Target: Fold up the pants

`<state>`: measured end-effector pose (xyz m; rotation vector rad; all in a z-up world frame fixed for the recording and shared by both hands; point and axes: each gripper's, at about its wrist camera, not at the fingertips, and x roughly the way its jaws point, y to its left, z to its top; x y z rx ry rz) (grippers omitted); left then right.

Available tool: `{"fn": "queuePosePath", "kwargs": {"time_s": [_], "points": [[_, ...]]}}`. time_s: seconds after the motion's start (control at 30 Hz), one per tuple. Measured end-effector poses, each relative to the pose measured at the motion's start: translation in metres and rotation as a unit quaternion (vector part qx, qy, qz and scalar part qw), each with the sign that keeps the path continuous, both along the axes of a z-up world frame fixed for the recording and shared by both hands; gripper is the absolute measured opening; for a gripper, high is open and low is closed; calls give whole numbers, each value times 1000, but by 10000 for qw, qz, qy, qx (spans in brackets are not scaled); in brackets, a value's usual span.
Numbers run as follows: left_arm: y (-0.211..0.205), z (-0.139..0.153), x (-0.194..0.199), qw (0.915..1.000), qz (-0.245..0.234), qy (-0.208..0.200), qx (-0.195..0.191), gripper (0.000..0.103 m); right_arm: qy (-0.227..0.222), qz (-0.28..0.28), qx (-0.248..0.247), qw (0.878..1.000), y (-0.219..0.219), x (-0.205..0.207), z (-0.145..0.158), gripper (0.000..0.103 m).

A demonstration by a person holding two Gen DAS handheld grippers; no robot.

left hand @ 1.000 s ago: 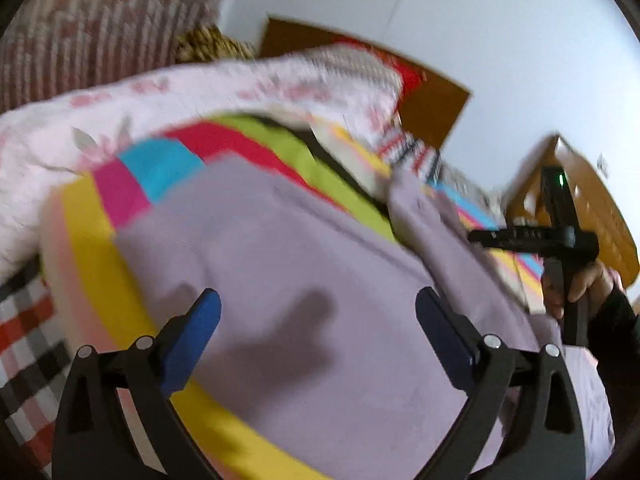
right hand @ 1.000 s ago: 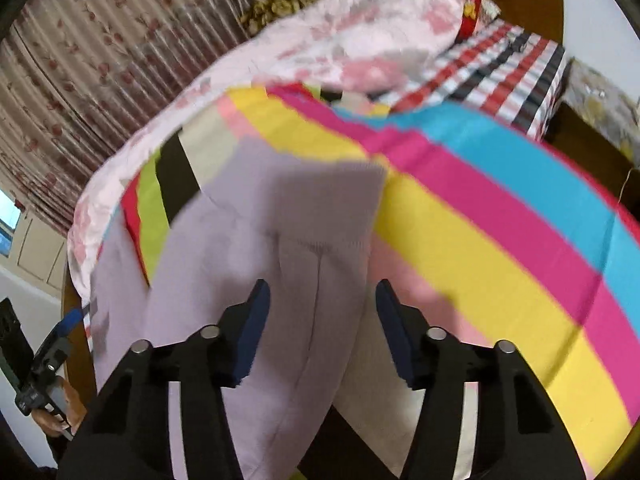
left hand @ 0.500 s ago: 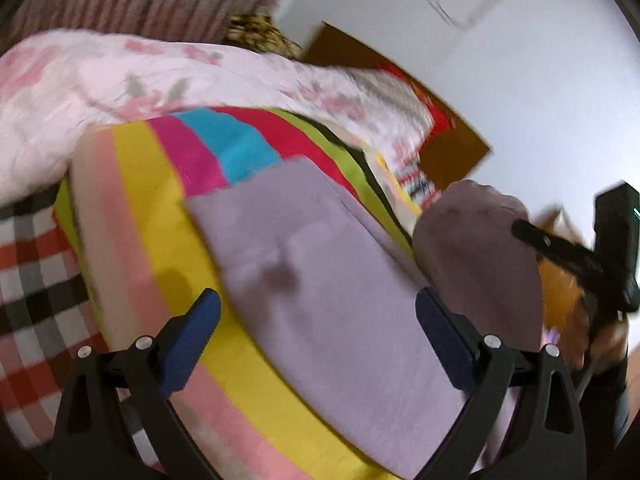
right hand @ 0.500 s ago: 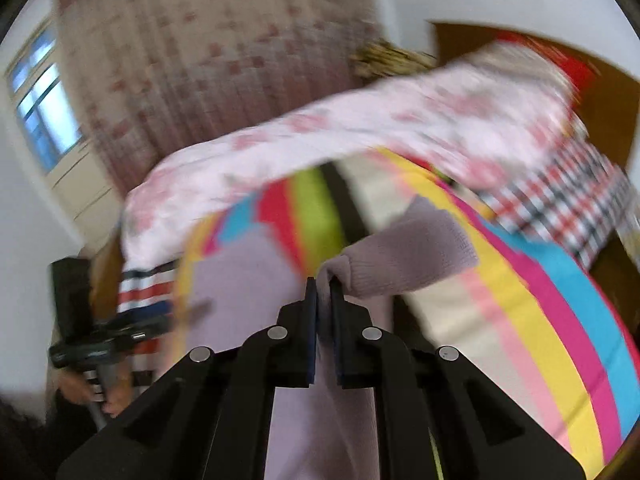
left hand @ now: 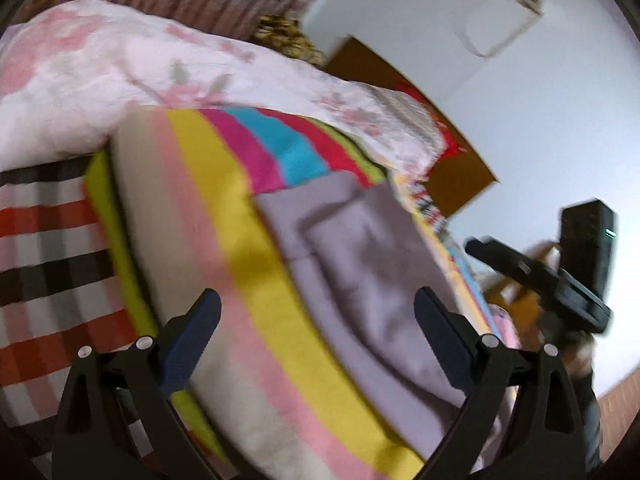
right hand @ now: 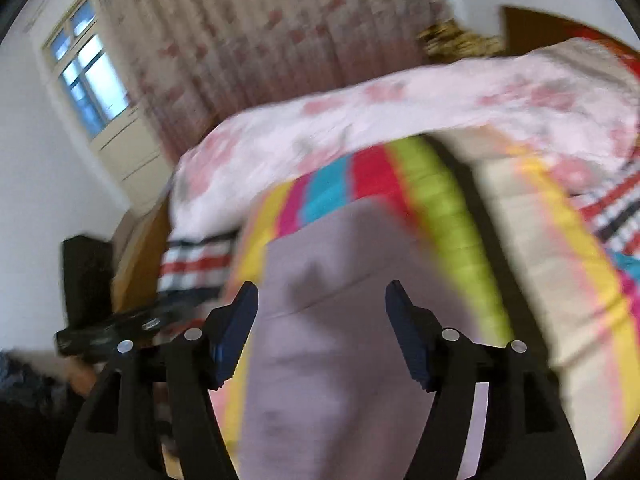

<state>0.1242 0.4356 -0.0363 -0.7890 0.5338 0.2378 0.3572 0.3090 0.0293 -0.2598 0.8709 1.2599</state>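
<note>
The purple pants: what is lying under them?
The purple pants lie on a striped blanket; yellow and pink stripes show beside them. Whatever lies directly beneath the pants is covered.

My left gripper [left hand: 316,336] hangs with its 2 fingers spread, nothing between them, above the striped blanket [left hand: 208,216]. The pants [left hand: 372,276] lie flat to the right, and that cloth is low enough to pass over. At the far left, the heaped floral quilt [left hand: 100,76] blocks the way. My right gripper [right hand: 322,328], also spread wide, has free room above the pants [right hand: 340,320].
</note>
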Motion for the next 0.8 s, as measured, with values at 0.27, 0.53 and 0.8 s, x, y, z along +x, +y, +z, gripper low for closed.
{"fn": "queuePosePath", "kwargs": {"time_s": [0.27,0.53,0.8], "points": [[-19,-18,66,9979,-524,350,-120,70,-278,-230,-369,9987,-8,44,-33,52],[-20,-25,76,9970,-535,537,-177,48,-474,442,-565,9963,27,40,-54,47],[-16,-32,79,9960,-452,764,-74,22,-524,509,-544,9958,29,41,-61,17]]}}
